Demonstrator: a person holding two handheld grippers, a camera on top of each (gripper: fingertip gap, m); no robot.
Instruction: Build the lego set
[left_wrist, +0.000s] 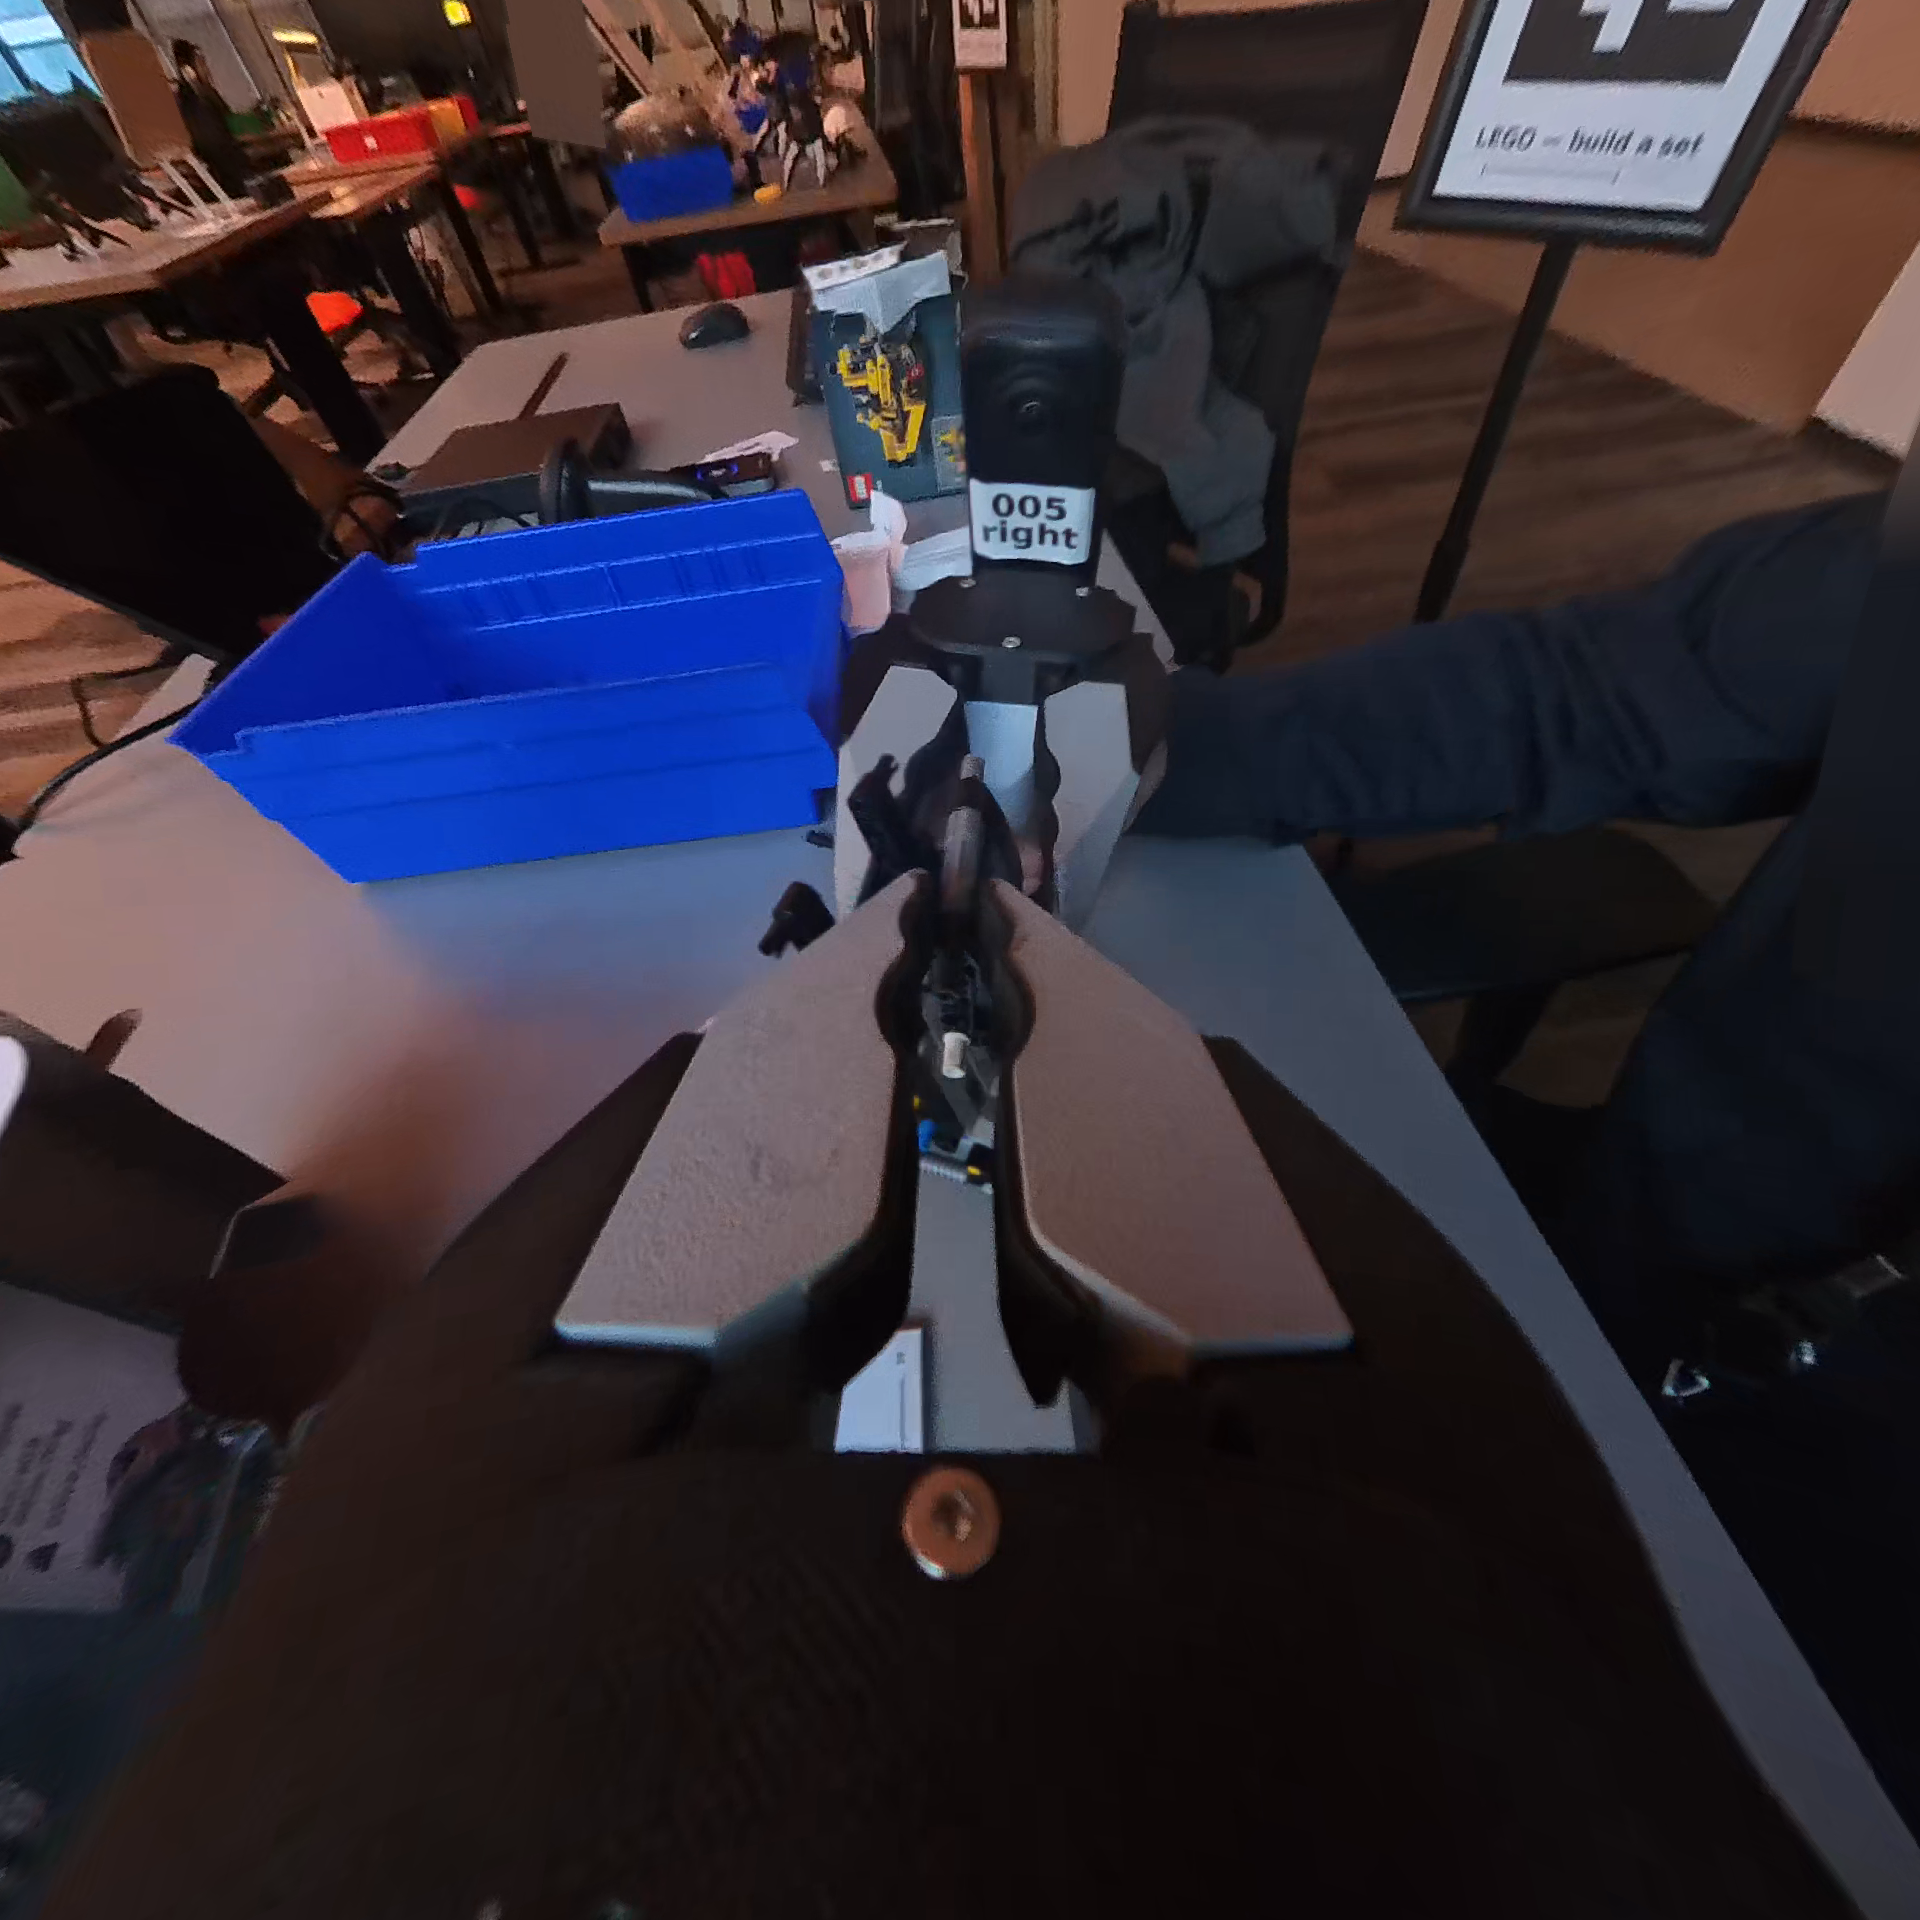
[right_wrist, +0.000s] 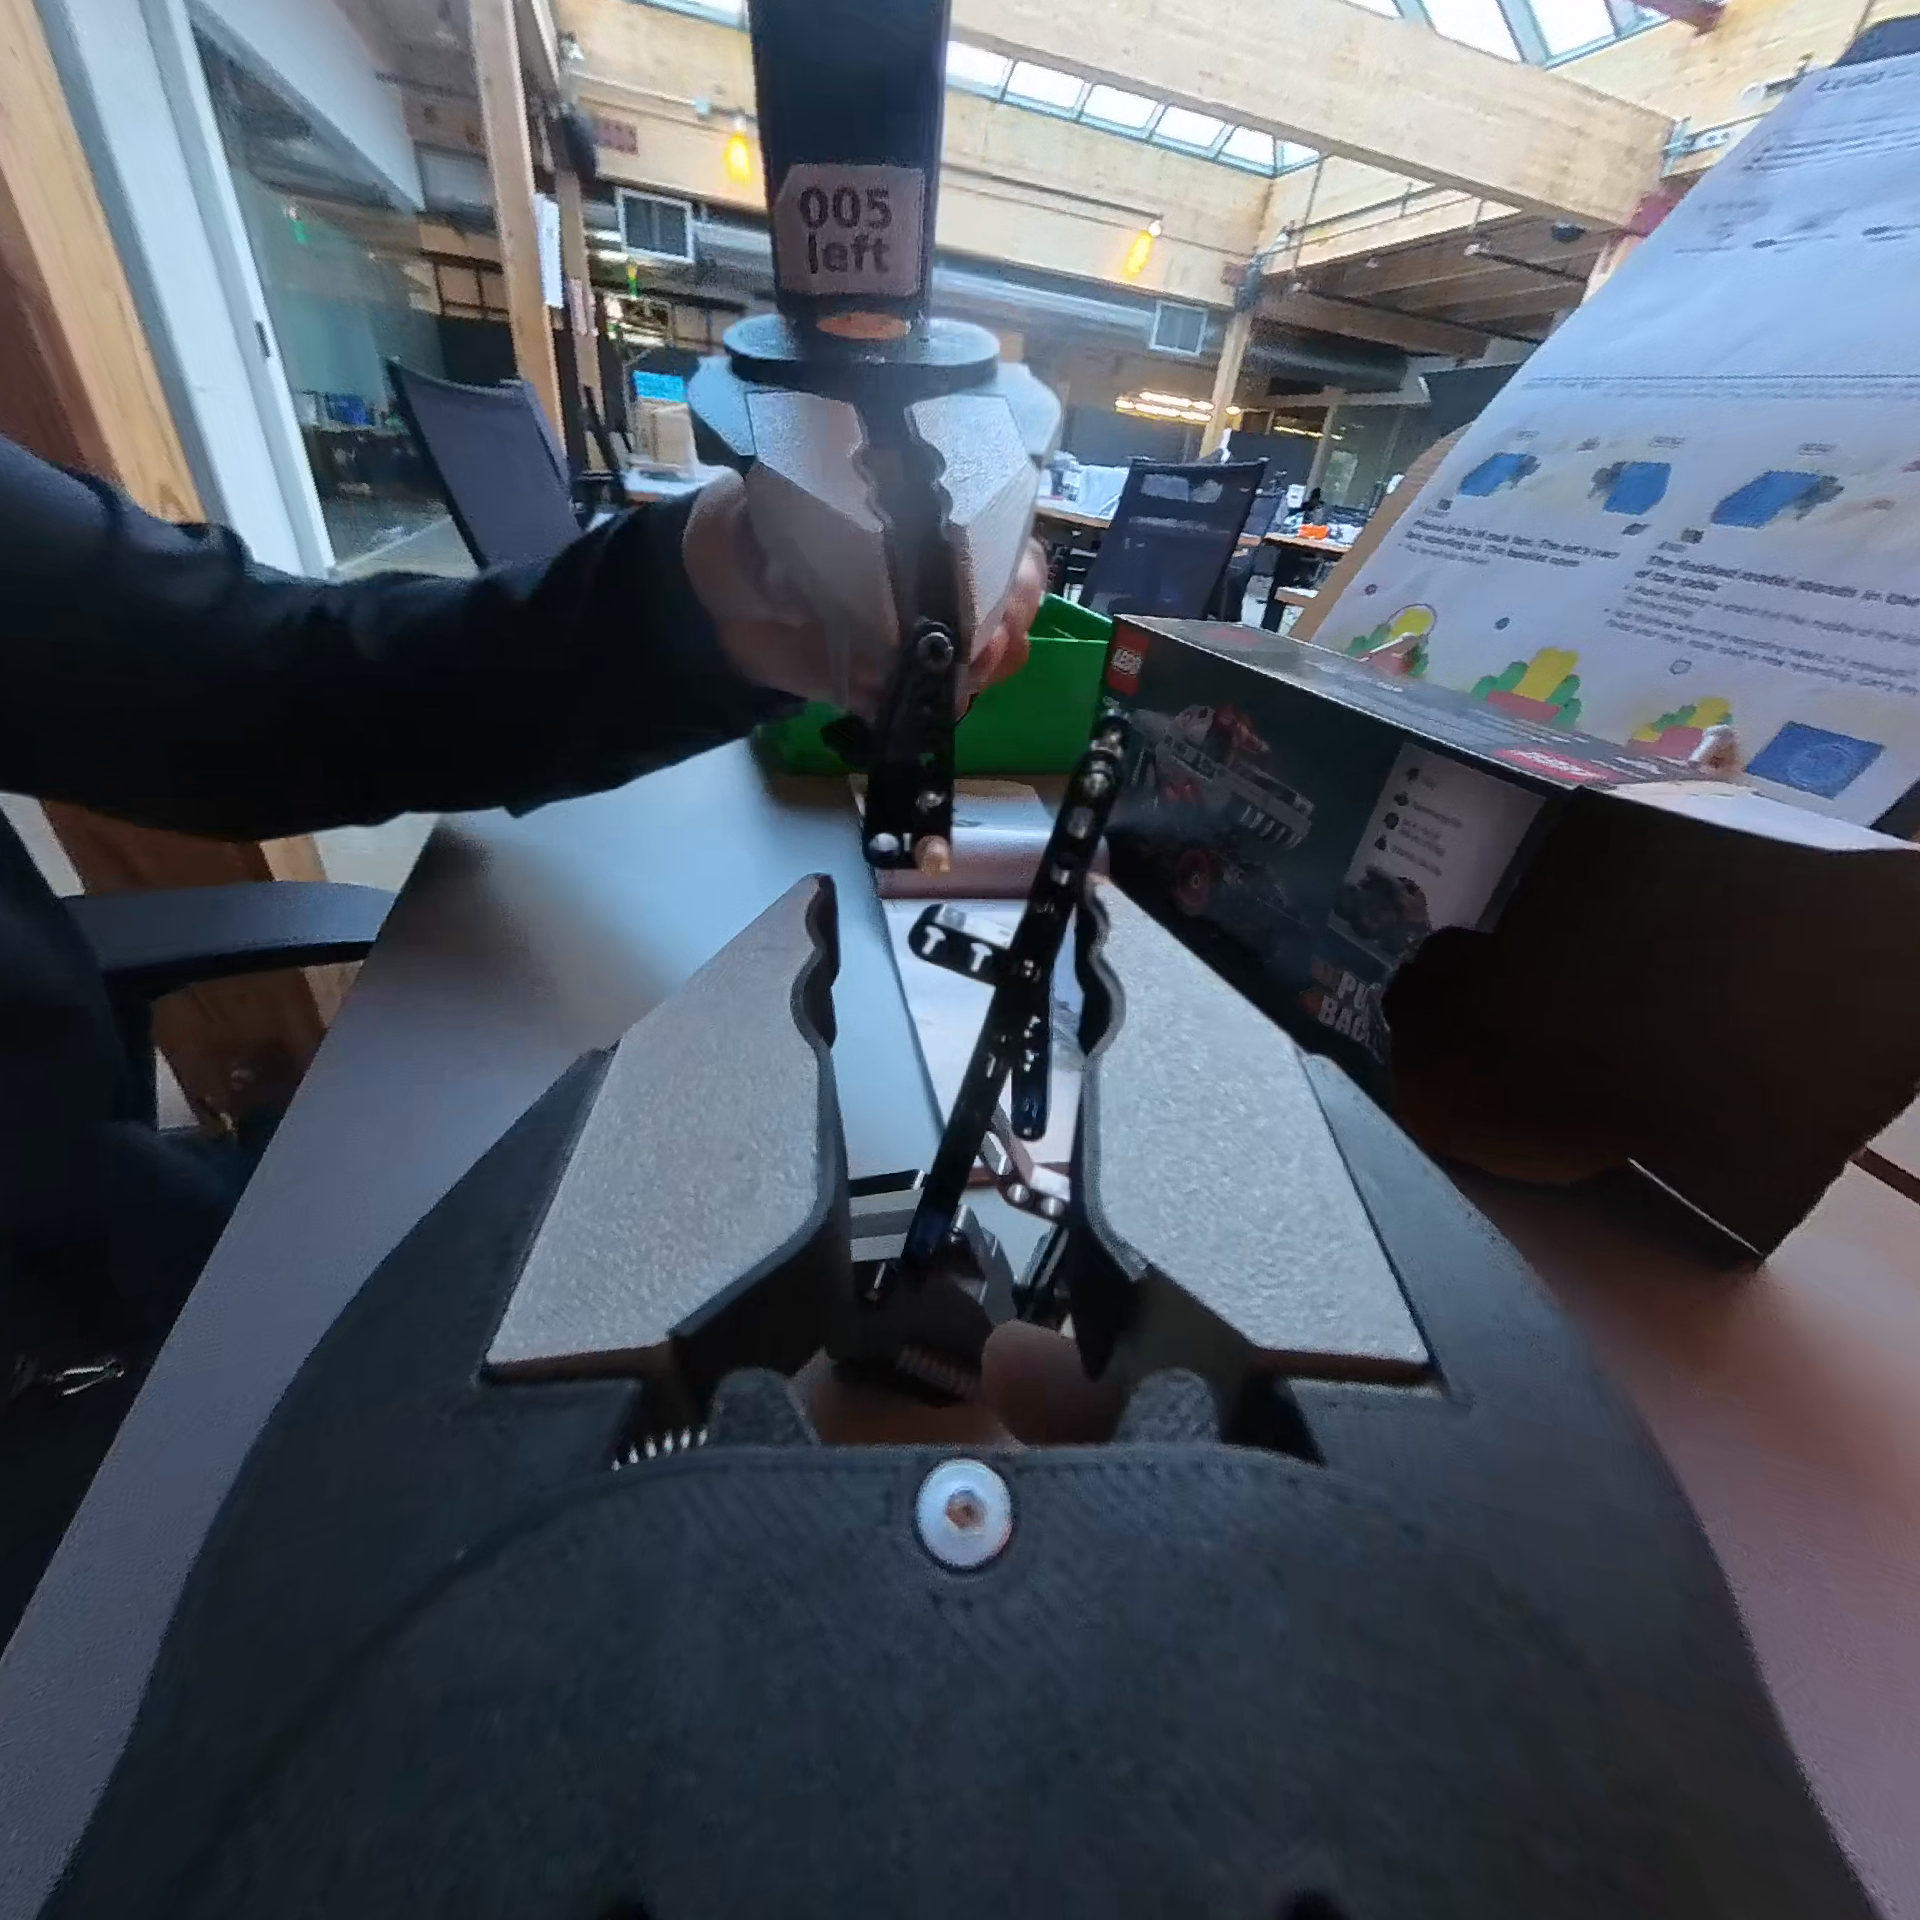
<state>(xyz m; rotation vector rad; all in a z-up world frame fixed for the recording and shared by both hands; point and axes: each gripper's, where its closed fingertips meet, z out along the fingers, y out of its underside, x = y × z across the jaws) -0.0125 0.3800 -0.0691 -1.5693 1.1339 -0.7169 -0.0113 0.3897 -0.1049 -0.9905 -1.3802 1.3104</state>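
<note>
My left gripper (left_wrist: 956, 904) is shut on a small black lego beam piece (left_wrist: 954, 1029) with a pale pin. In the right wrist view the left gripper (right_wrist: 914, 634) holds that beam piece (right_wrist: 909, 769) hanging down from its tips. My right gripper (right_wrist: 956, 914) faces it, with its fingers closed around a larger black lego frame (right_wrist: 1023, 977) that has a grey part deep between them. A long beam of the frame sticks up and forward. In the left wrist view the right gripper (left_wrist: 982, 831) is just beyond my left fingertips. The two pieces are close but apart.
A blue bin (left_wrist: 540, 675) stands on the grey table (left_wrist: 520, 987) to the left. A lego box (right_wrist: 1351, 831), a printed instruction sheet (right_wrist: 1662, 468) and a green bin (right_wrist: 1029, 696) are behind. Another opened lego box (left_wrist: 894, 405) and a sign stand (left_wrist: 1600, 104) stand farther off. There is about 4 cm between the tips of the two grippers.
</note>
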